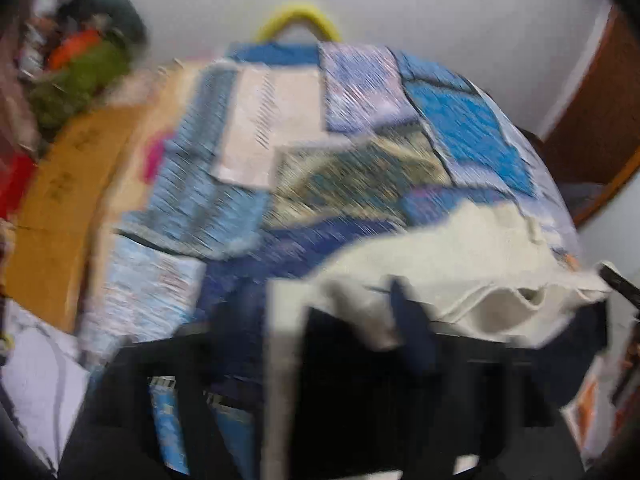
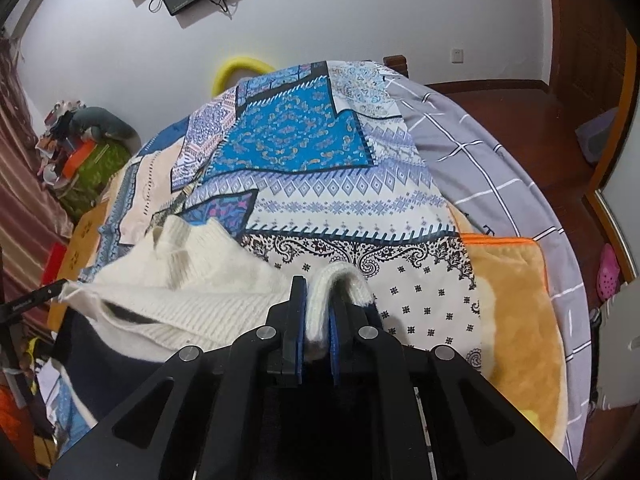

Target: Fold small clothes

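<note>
on the left side, my left gripper is hard to read, because its own camera is very blurred. i see the cream sweater lying over its front, and a dark blue piece that can be one pad, but i cannot tell if the fingers are closed on the cloth or only under it. in the right wrist view a thin dark tip touches the far left corner of the sweater hem, so i judge this corner is held, without being sure.

the sweater hangs between the two tools, low over the patchwork bed cover, with a navy part below the cream part. its neck opening faces the far side of the bed.

on the right, my right gripper has its fingers nearly closed, and a folded ribbed edge of the sweater is pinched between the blue pads and loops over the top of them.

the risks as i judge them: the knit is thick and soft, so the loop can slide out of the right pads if i pull sideways too hard. if the left corner is not really gripped, it drops and the fold comes crooked. the hanging navy part can also drag on the cover and bunch under the fold.
</note>
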Tool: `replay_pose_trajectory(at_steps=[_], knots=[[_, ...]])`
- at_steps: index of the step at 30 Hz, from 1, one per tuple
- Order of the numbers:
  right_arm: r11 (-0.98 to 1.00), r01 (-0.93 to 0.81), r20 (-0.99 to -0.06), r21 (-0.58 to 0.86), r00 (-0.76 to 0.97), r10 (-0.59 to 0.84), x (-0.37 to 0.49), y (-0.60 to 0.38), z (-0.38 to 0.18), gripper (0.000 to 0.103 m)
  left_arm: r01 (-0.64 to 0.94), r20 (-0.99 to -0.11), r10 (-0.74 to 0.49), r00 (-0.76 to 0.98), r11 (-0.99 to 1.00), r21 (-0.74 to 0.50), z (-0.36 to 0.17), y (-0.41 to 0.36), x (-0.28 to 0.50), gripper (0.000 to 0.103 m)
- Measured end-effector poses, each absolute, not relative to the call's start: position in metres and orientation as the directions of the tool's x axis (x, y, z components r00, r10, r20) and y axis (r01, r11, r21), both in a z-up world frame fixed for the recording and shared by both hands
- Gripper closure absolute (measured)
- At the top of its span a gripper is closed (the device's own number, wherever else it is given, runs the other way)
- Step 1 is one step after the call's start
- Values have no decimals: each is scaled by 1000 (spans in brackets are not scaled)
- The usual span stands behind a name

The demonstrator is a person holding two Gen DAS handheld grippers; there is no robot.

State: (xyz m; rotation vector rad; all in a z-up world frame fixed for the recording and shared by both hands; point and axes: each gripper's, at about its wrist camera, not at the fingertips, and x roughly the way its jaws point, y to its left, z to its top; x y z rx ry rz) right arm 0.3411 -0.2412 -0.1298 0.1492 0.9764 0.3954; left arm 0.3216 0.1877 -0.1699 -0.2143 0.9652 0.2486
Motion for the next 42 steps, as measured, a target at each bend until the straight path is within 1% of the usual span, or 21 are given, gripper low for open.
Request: replay_pose_trajectory(at_steps=[1, 2, 3, 5, 6, 10, 11, 12, 14, 22, 26, 29, 33, 34, 35, 36, 37, 38, 39, 42], knots=[[926, -256, -783, 279, 498, 373, 341, -241, -127, 88, -310, -814, 139, 564, 949, -53, -164, 190, 318, 20], [932, -258, -789, 256, 501, 356, 340, -240, -126, 82, -309, -809, 144, 570, 950, -49, -160, 191, 315, 20], [940, -264, -793, 216, 515, 327, 339, -239, -122, 79, -307, -814, 139, 564, 950, -50, -158, 193, 315, 19], [946, -274, -786, 173, 540, 300, 335, -239, -114, 68, -305, -823, 135, 552, 951, -49, -155, 196, 313, 19], [945, -277, -784, 172, 542, 301, 334, -240, -111, 65, -305, -824, 141, 549, 952, -40, -154, 197, 311, 19], [941, -294, -779, 167, 546, 309, 328, -241, -104, 64, -298, -827, 149, 542, 954, -24, -155, 197, 303, 19], [939, -301, -781, 167, 541, 312, 327, -239, -104, 61, -297, -830, 145, 538, 955, -25, -156, 197, 302, 19], [937, -308, -783, 167, 535, 316, 325, -236, -104, 55, -295, -834, 140, 534, 955, -28, -157, 196, 300, 19], [930, -329, -786, 165, 526, 325, 321, -228, -106, 50, -288, -843, 128, 523, 957, -33, -162, 194, 300, 19], [868, -451, -797, 208, 437, 418, 312, -168, -117, 50, -241, -870, 100, 483, 970, -22, -184, 181, 298, 19], [839, -496, -808, 225, 386, 445, 313, -135, -128, 50, -213, -883, 110, 456, 977, 11, -200, 177, 297, 19], [833, -505, -826, 227, 353, 439, 318, -115, -142, 50, -205, -892, 119, 436, 978, 30, -213, 179, 297, 19], [832, -503, -843, 233, 323, 431, 322, -99, -159, 50, -217, -894, 82, 441, 976, -18, -222, 189, 293, 14], [834, -499, -843, 237, 322, 432, 322, -99, -160, 50, -221, -892, 75, 446, 975, -28, -223, 192, 292, 13], [836, -493, -838, 242, 328, 436, 322, -99, -161, 55, -223, -889, 70, 452, 974, -37, -224, 194, 291, 13], [835, -490, -832, 252, 331, 446, 323, -99, -162, 65, -224, -887, 69, 457, 974, -40, -224, 194, 290, 13], [834, -488, -829, 257, 331, 450, 323, -98, -162, 71, -225, -883, 71, 463, 974, -39, -225, 195, 289, 12], [837, -485, -830, 252, 337, 445, 323, -97, -162, 85, -224, -882, 74, 465, 974, -37, -226, 195, 289, 11], [840, -486, -834, 239, 341, 434, 323, -96, -163, 93, -224, -882, 76, 466, 974, -34, -227, 195, 288, 11], [841, -499, -841, 210, 347, 416, 323, -90, -166, 95, -226, -877, 74, 475, 973, -40, -228, 195, 285, 10]])
